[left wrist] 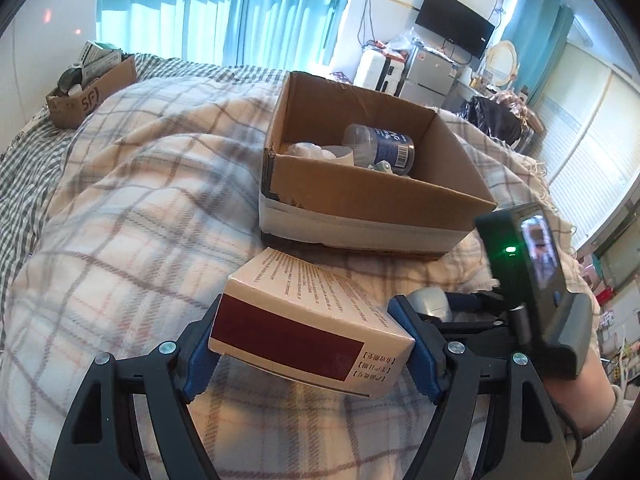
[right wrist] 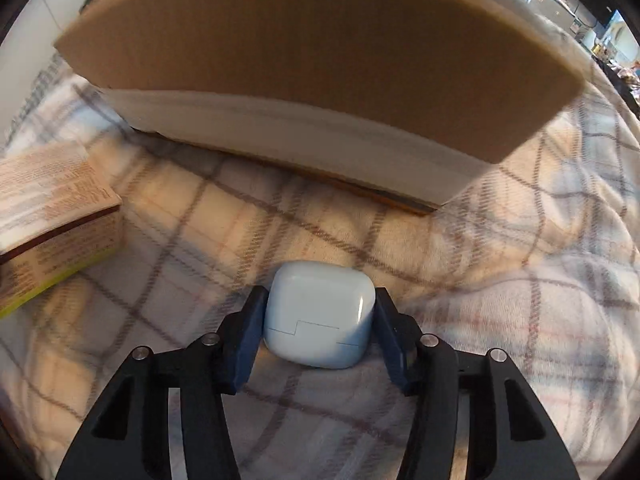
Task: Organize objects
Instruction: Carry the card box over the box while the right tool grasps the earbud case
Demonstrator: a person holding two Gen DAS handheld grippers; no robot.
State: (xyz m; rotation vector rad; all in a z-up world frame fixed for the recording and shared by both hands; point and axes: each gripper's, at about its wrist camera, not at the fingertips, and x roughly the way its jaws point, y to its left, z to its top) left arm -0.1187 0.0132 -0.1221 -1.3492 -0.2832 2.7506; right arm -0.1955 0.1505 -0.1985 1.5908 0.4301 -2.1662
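My left gripper is shut on a beige carton with a dark red panel, held just above the plaid blanket in front of the open cardboard box. The carton also shows at the left of the right wrist view. My right gripper is shut on a white earbud case, low over the blanket, close to the box's near wall. The box holds a clear bottle with a blue label and white items. The right gripper's body shows at the right of the left wrist view.
A plaid blanket covers the bed. A second cardboard box full of items stands at the far left corner. Beyond the bed are curtains, a wall TV, a small fridge and clutter.
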